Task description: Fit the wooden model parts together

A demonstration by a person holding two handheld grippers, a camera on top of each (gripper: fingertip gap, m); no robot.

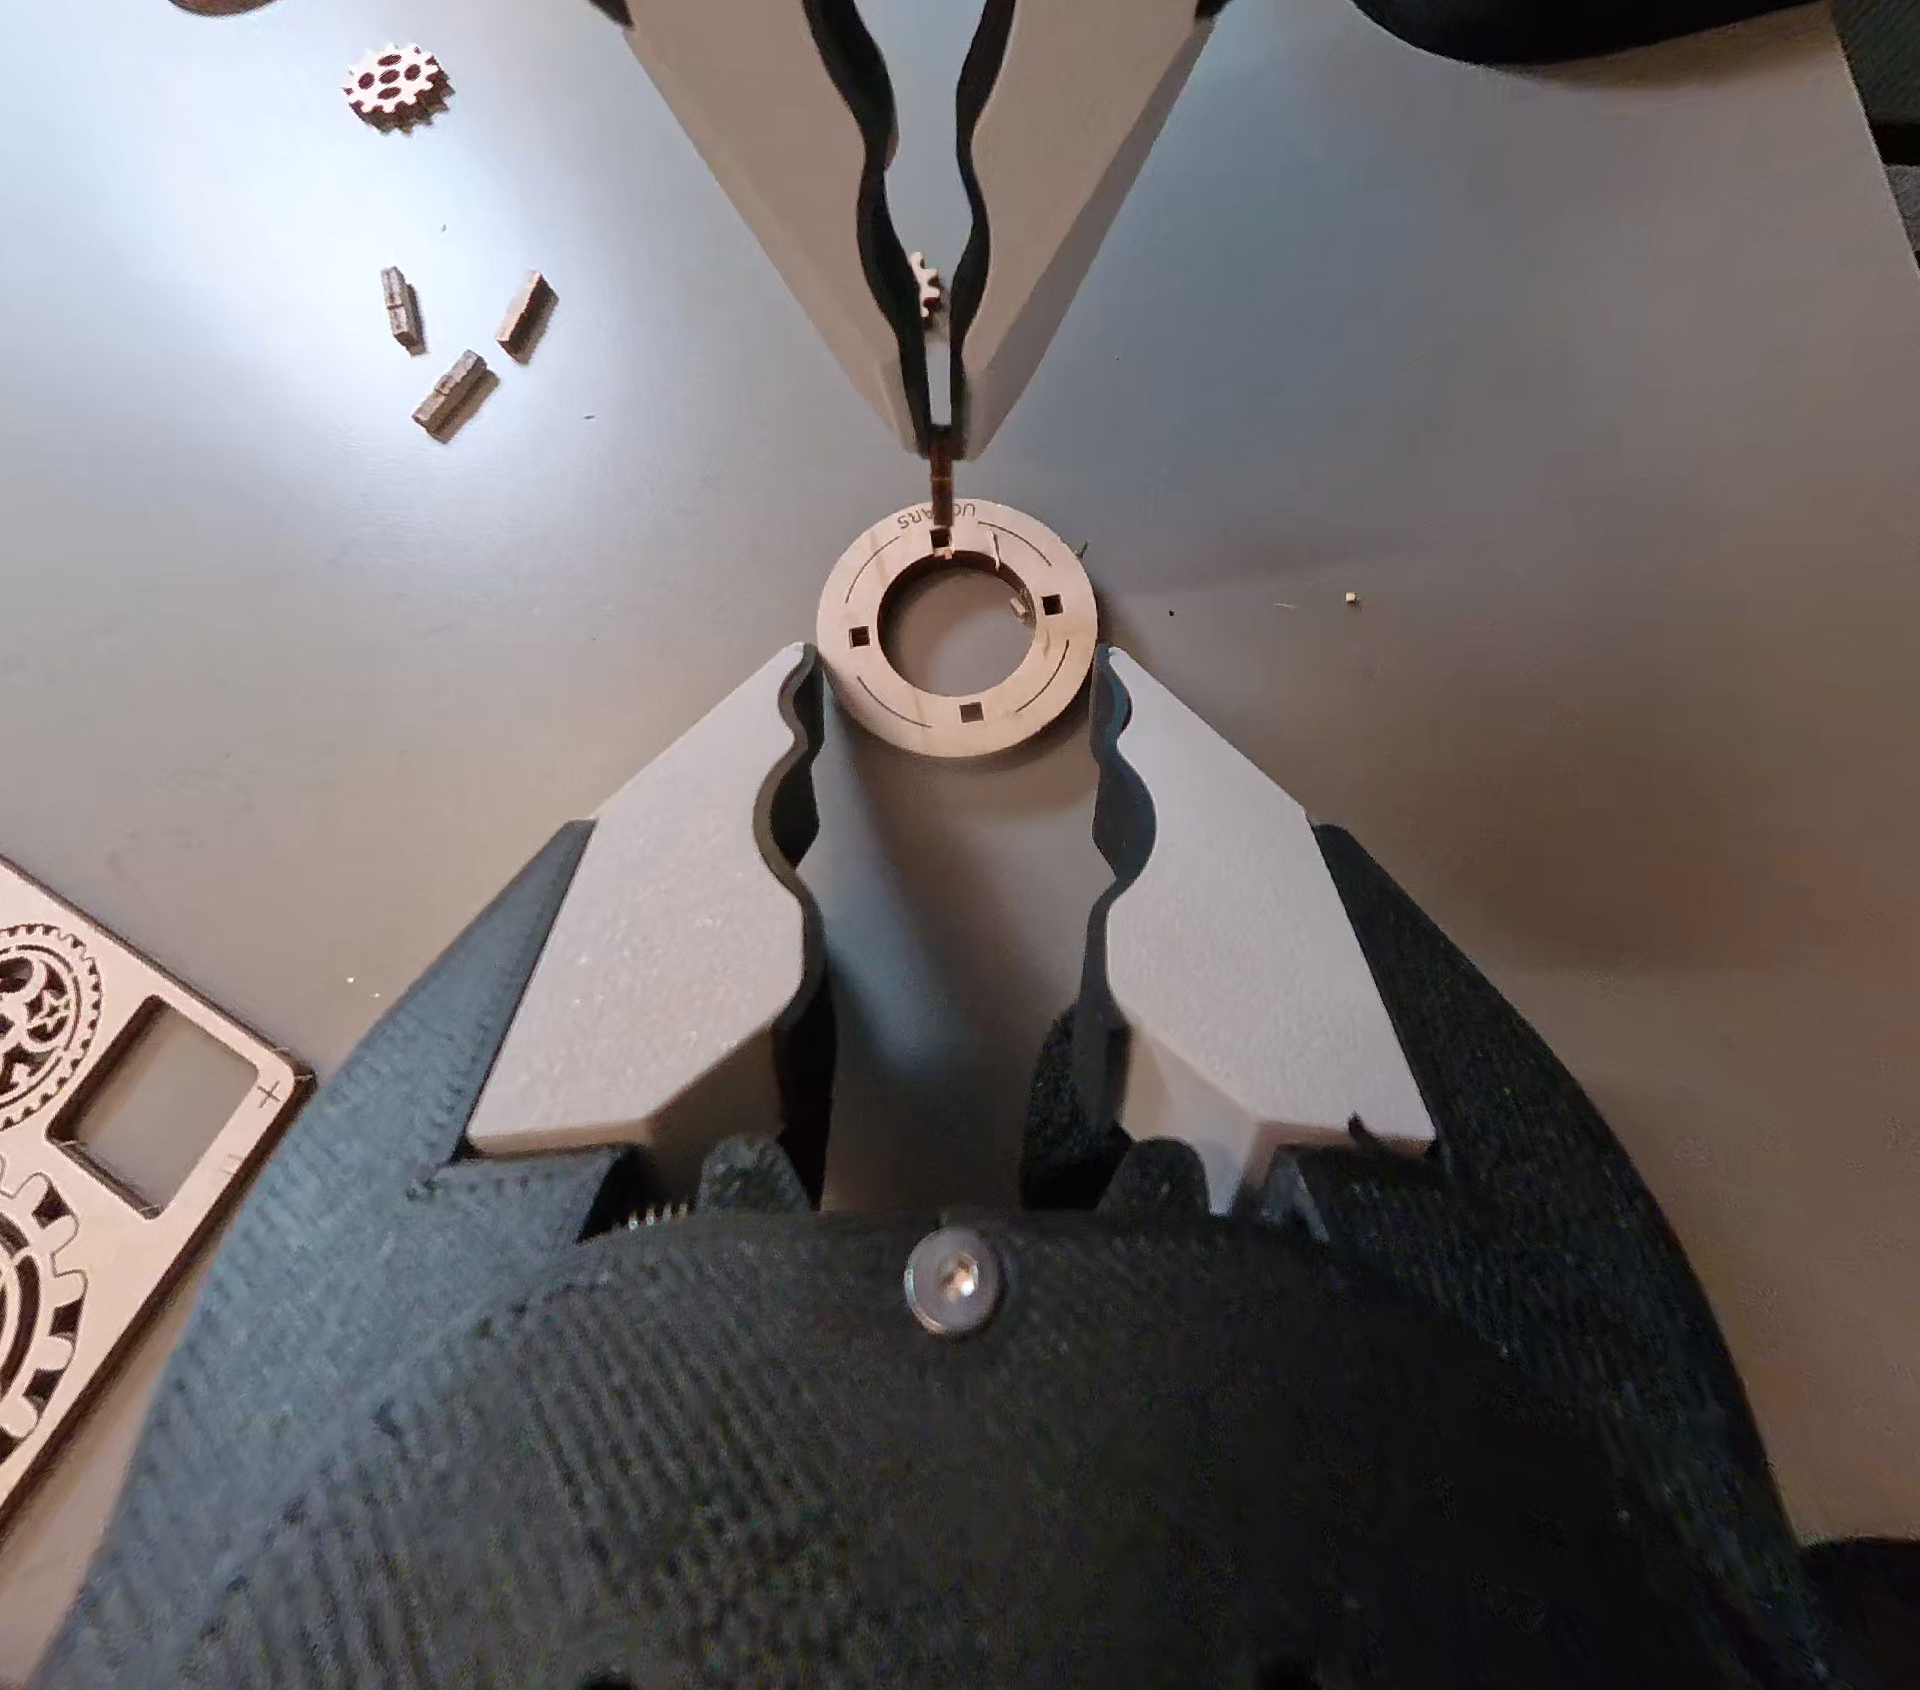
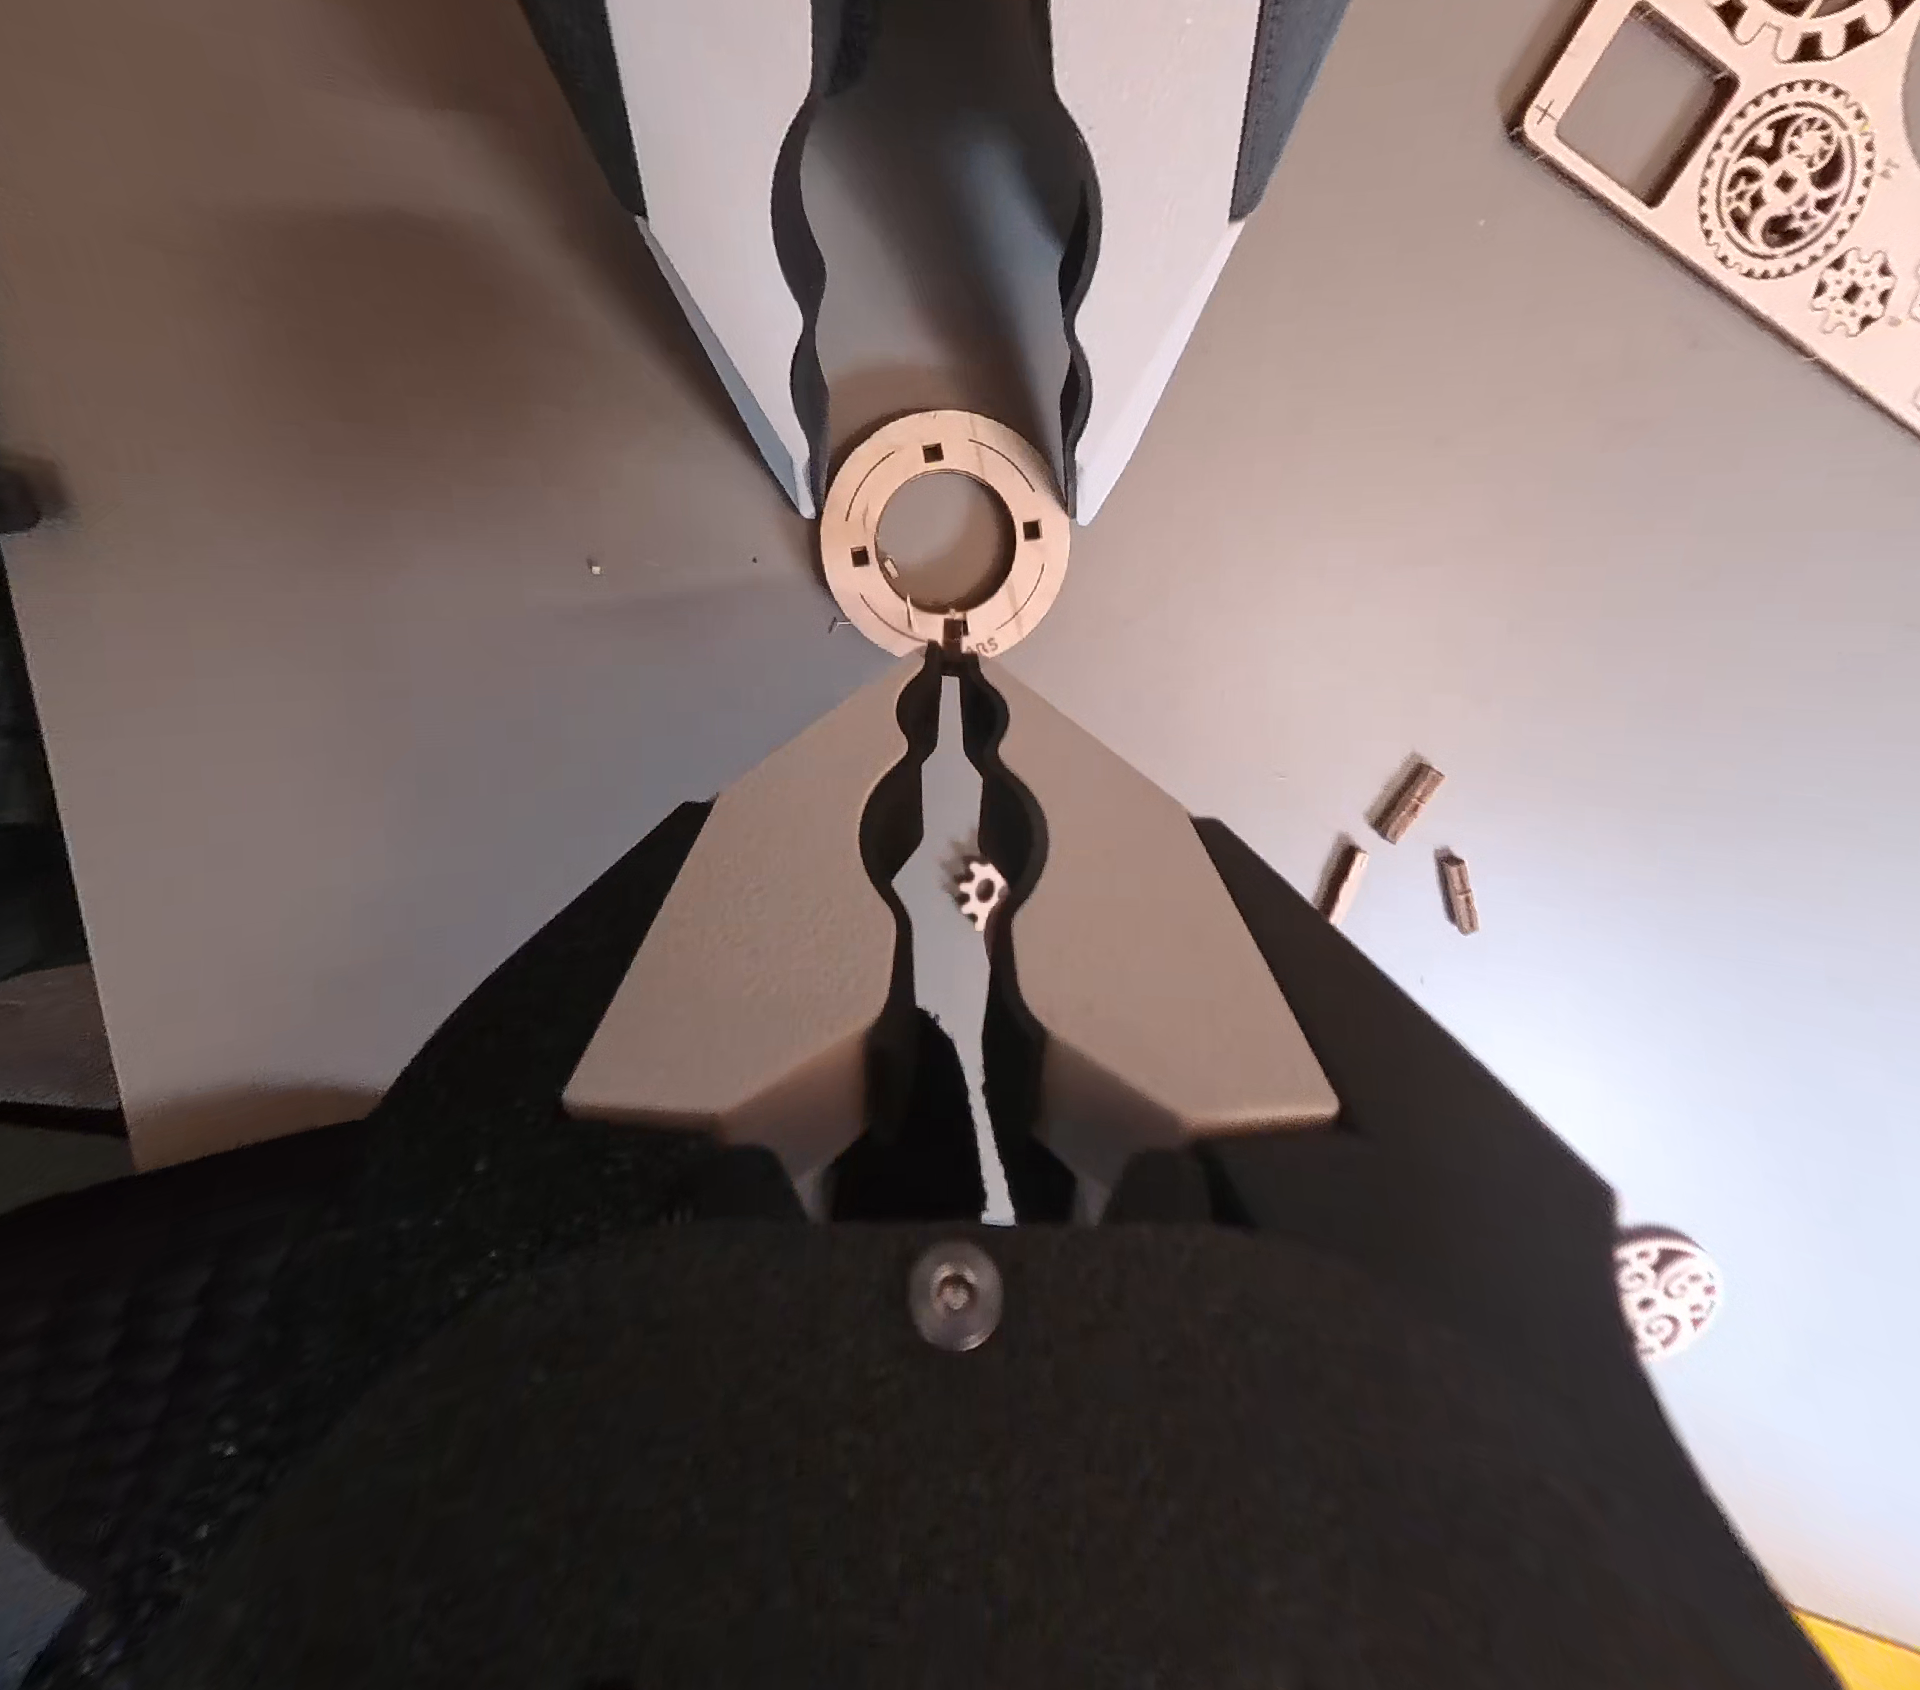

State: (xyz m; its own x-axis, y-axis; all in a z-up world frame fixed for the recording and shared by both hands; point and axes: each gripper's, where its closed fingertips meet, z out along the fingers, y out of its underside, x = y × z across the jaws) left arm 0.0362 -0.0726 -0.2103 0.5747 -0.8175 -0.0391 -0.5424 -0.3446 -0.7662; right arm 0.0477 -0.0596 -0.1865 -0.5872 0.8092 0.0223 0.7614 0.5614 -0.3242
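Nose to nose, the left gripper [image 1: 956,664] grasps the wooden ring [image 1: 956,638] flat on the bench [image 1: 312,601] while the right gripper [image 2: 948,672], clenched on a small peg [image 1: 941,487], meets the ring's square slot.

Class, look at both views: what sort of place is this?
Probably a hobby or lab workbench: a plain grey tabletop, a laser-cut wooden parts sheet, and loose small wooden pegs beside a flat wooden ring.

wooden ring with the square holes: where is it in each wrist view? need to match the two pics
Left wrist view: wooden ring at centre, between the left gripper tips.
Right wrist view: upper centre, beyond the right gripper.
Shared landmark: three small wooden pegs, left there, right here.
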